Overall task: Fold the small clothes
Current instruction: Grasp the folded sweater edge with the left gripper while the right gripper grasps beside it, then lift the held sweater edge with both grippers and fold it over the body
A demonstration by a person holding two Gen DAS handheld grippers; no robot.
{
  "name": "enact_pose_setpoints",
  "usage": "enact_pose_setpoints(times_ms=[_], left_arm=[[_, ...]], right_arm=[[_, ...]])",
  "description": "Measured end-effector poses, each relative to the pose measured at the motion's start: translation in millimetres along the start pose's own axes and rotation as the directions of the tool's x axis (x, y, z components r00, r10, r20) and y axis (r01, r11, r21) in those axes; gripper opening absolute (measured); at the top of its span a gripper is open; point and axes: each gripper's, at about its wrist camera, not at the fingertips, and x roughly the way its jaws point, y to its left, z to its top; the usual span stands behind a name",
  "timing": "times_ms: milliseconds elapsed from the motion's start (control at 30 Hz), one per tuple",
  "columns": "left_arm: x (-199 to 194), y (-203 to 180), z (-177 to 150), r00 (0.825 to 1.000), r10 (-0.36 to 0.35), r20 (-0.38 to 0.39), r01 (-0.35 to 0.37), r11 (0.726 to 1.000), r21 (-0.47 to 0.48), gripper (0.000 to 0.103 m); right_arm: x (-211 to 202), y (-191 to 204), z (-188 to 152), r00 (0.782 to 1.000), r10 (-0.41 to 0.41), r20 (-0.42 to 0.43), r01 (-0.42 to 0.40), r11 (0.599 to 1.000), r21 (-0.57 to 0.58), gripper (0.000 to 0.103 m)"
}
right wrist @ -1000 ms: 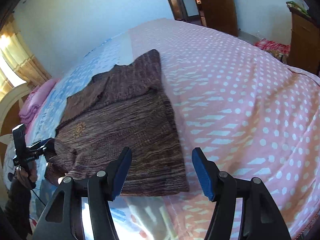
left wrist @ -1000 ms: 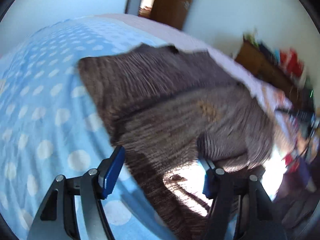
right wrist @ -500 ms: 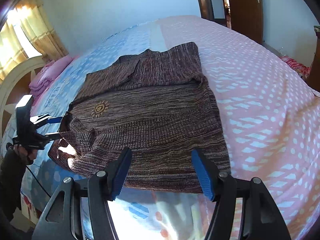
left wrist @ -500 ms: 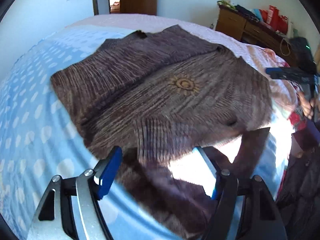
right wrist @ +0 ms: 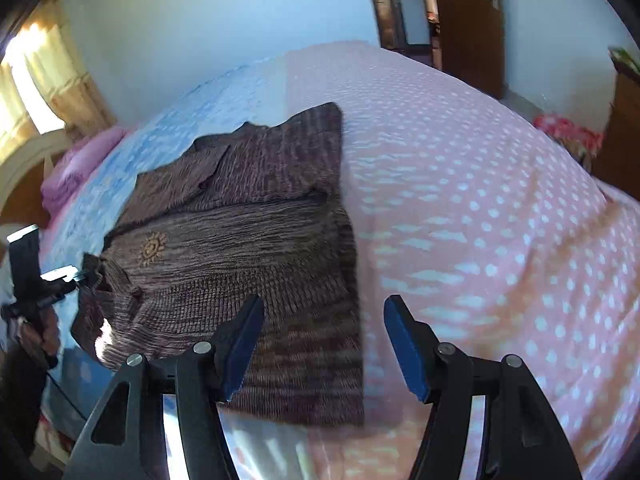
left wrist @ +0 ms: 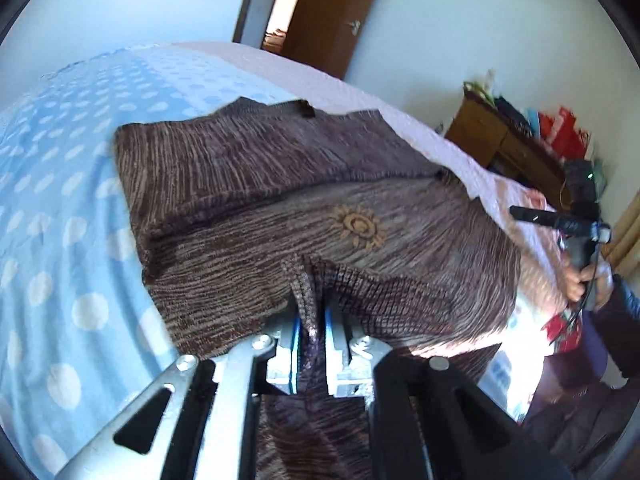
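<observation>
A brown knit sweater (left wrist: pixel 280 184) with a gold sun emblem (left wrist: pixel 358 226) lies spread on the bed; it also shows in the right wrist view (right wrist: pixel 248 240). My left gripper (left wrist: pixel 311 320) is shut on a bunched fold of the sweater's near edge. In the right wrist view the left gripper (right wrist: pixel 80 276) pinches the sweater's left edge. My right gripper (right wrist: pixel 320 344) is open and empty, just above the sweater's lower right corner.
The bed has a blue dotted cover (left wrist: pixel 52 240) on one side and a pink dotted cover (right wrist: pixel 500 240) on the other. A wooden dresser (left wrist: pixel 516 148) with bags stands by the wall. A pink pillow (right wrist: pixel 76 172) lies at the headboard. A door (right wrist: pixel 468 20) is behind.
My left gripper has closed on the sweater's near edge; it was open before. The right gripper has shifted toward the sweater's lower right corner and stays open.
</observation>
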Motion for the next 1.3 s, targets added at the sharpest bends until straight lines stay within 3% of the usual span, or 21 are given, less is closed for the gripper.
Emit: enact_pose_setpoints(times_ms=[133,233,267,333,367,400,467,500,700,833,967,1067,1200,1300], left_arm=[[11,6,-1,0.998,0.043,-0.049,-0.045,0.999,-0.030,0.011],[16,1,1,0.996,0.066,-0.060,-0.066,0.998,-0.003,0.017],[17,0,2,0.995,0.065,-0.069,-0.065,0.998,0.006,0.021],[19,-2,3,0.995,0.066,-0.073,-0.065,0.998,0.016,0.035],[19,-2,4,0.995,0.068,-0.069,-0.067,0.998,0.022,0.035],[20,-3,4,0.995,0.070,-0.065,-0.068,0.997,0.024,0.035],[19,-1,2,0.997,0.053,-0.047,-0.053,0.999,0.007,0.023],[18,1,1,0.999,0.033,-0.041,-0.034,0.999,-0.014,0.008],[-15,-4,-5,0.996,0.020,0.082,-0.013,0.996,-0.088,0.008],[-49,0,-2,0.980,0.011,0.199,0.022,0.986,-0.163,0.008],[-65,6,9,0.966,0.027,0.259,0.028,0.978,-0.208,0.008],[-65,12,18,0.962,0.084,0.260,-0.018,0.969,-0.247,0.006],[-56,25,23,0.967,0.115,0.229,-0.046,0.956,-0.289,0.006],[-46,25,22,0.969,0.128,0.209,-0.068,0.960,-0.272,0.006]], right_arm=[[33,17,13,0.999,-0.043,-0.030,0.039,0.992,-0.119,0.063],[58,27,14,0.993,-0.083,-0.084,0.065,0.978,-0.200,0.062],[62,29,12,0.992,-0.091,-0.091,0.069,0.972,-0.223,0.056],[59,34,9,0.993,-0.095,-0.068,0.075,0.966,-0.248,0.032],[58,35,9,0.994,-0.085,-0.075,0.065,0.968,-0.242,0.018],[54,35,10,0.994,-0.085,-0.072,0.066,0.971,-0.231,0.014],[44,35,9,0.996,-0.079,-0.047,0.067,0.975,-0.213,0.012],[37,34,8,0.997,-0.075,-0.031,0.067,0.977,-0.200,0.012],[-12,27,11,0.997,-0.018,0.081,0.025,0.996,-0.083,0.012],[-41,25,25,0.984,0.012,0.177,-0.011,1.000,-0.009,0.012],[-54,32,36,0.971,-0.007,0.240,0.008,1.000,-0.002,0.011],[-49,46,43,0.965,-0.063,0.254,0.077,0.996,-0.044,0.011],[-42,56,56,0.966,-0.028,0.256,0.045,0.997,-0.059,0.011],[-30,61,63,0.969,-0.058,0.241,0.079,0.994,-0.079,0.011]])
